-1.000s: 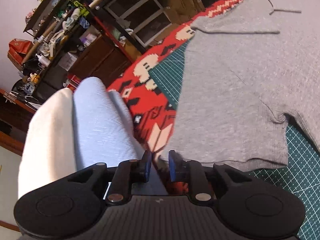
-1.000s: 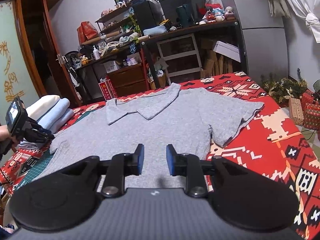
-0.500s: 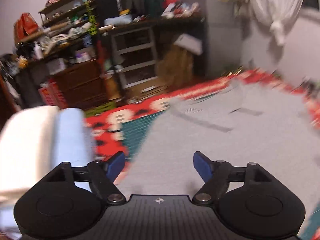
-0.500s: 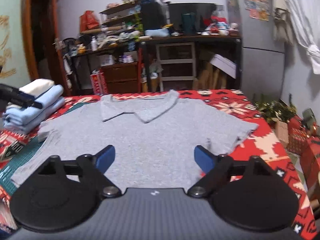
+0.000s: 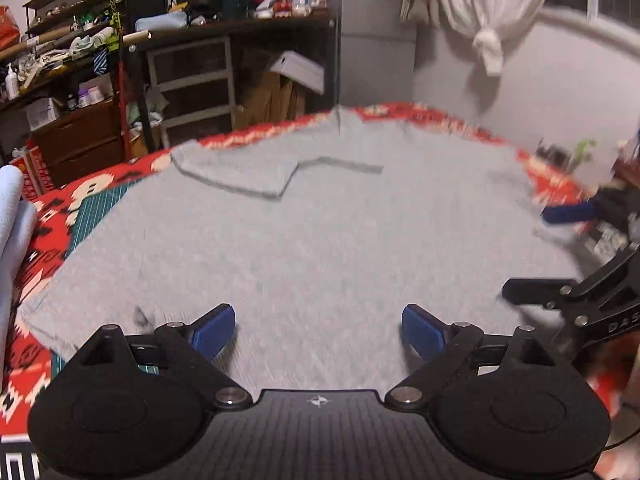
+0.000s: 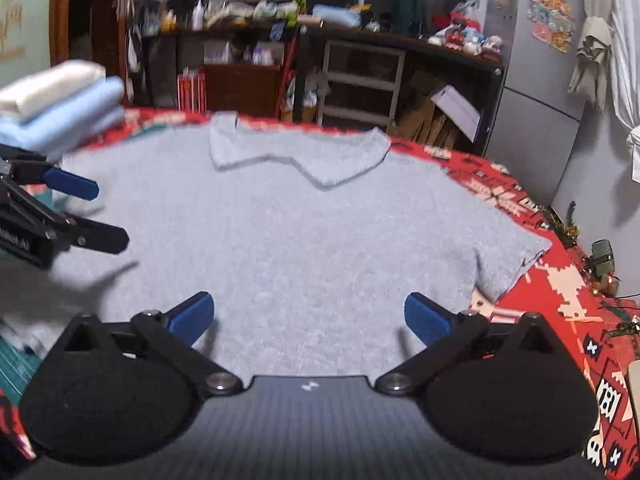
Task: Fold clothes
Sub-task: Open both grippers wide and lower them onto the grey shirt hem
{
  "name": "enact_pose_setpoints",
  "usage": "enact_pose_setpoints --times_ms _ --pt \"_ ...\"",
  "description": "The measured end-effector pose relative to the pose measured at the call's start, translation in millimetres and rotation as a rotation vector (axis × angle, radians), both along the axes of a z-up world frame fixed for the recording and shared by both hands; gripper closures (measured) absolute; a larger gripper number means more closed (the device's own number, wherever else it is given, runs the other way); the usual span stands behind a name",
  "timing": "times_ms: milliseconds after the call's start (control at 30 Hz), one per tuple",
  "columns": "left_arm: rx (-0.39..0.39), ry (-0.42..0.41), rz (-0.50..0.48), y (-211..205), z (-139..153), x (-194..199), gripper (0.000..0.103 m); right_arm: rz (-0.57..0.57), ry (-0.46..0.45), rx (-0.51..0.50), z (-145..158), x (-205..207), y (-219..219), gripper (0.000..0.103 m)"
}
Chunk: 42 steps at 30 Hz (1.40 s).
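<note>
A grey polo shirt [image 5: 320,232] lies spread flat, collar at the far side, on a red patterned cloth [image 6: 560,320]. My left gripper [image 5: 318,326] hovers over the shirt's near hem. Its jaws are opening wide, with only the flat fabric below them. In the right wrist view the shirt [image 6: 304,232] fills the middle. My right gripper [image 6: 309,314] is over the hem further right, jaws also opening, pads gripping nothing. Each view shows the other gripper at its edge: the right gripper [image 5: 548,254] and the left gripper [image 6: 92,212].
A stack of folded white and light-blue clothes [image 6: 60,108] sits at the shirt's left, also seen as a folded stack [image 5: 12,216]. A green cutting mat [image 5: 96,208] shows under the cloth. Cluttered shelves and drawers [image 6: 360,76] stand behind the table, with a fridge [image 6: 536,80] at the right.
Both grippers went from nearly shut to wide open. The left view swung from the folded stack round to face the shirt. The right gripper moved nearer the left one.
</note>
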<state>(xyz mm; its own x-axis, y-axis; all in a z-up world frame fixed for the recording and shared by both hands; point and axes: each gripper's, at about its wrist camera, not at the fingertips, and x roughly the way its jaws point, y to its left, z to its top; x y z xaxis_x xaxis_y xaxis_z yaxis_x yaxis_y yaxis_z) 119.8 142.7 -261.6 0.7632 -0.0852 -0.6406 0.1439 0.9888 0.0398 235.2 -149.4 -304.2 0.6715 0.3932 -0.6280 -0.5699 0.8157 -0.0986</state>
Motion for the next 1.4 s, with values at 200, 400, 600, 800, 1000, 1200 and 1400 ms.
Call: enact_pose_setpoints --times_ms 200,400,600,800,1000,1200,1400 --pt "0.022 -0.034 0.095 -3 -4 -13 0.000 -0.069 0.003 0.028 -9 -4 2 0.000" --pt "-0.045 0.022 0.106 5 -3 -14 0.000 -0.105 0.081 0.099 -10 3 -7 0.001" --pt "-0.041 0.038 0.111 2 -3 -17 0.000 -0.113 0.076 0.060 -10 2 -3 0.000" --pt "-0.026 0.076 0.038 5 0 -43 0.000 -0.093 0.084 0.047 -7 -22 -16 0.000" --pt "-0.025 0.050 0.036 13 -2 -80 0.000 -0.132 0.049 0.089 -7 -62 -41 0.000" --pt "-0.070 0.056 0.045 21 8 -87 0.012 -0.077 -0.018 0.052 3 -81 -39 0.000" --pt "-0.102 0.018 -0.019 2 8 -77 0.044 -0.085 -0.100 0.175 20 -77 -38 0.020"
